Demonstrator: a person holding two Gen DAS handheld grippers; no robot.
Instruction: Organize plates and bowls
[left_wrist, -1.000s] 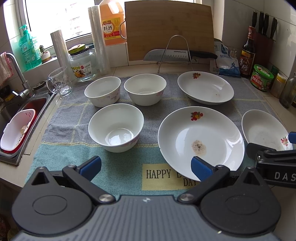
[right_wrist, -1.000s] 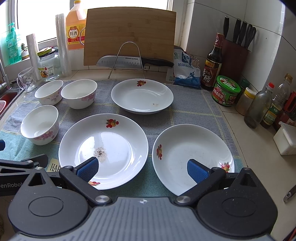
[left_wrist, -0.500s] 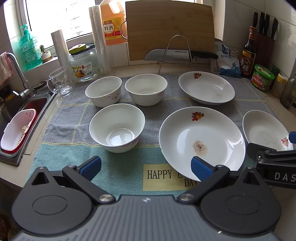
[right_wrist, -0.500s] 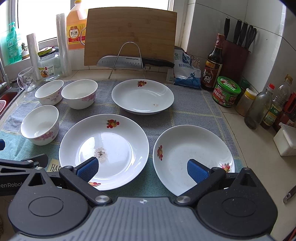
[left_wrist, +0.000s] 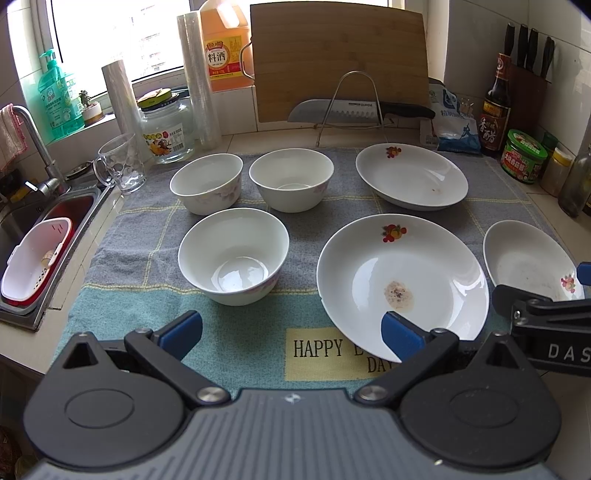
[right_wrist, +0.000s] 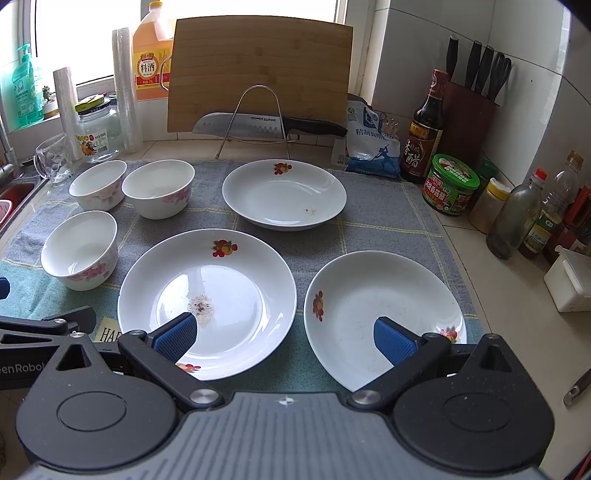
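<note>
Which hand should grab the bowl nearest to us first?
Probably the left. The left tool is open and sits just in front of the near bowl, while the right tool hovers over the plates.

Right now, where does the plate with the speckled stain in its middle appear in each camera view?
Left wrist view: the stained plate lies right of centre, behind the left gripper's right finger.
Right wrist view: the stained plate lies left of centre, behind the right gripper's left finger.
Shared landmark: the knife below the cutting board.

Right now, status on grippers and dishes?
Left gripper open, right gripper open, both empty. Three white bowls, three white floral plates unstacked on towel. Path clear.
</note>
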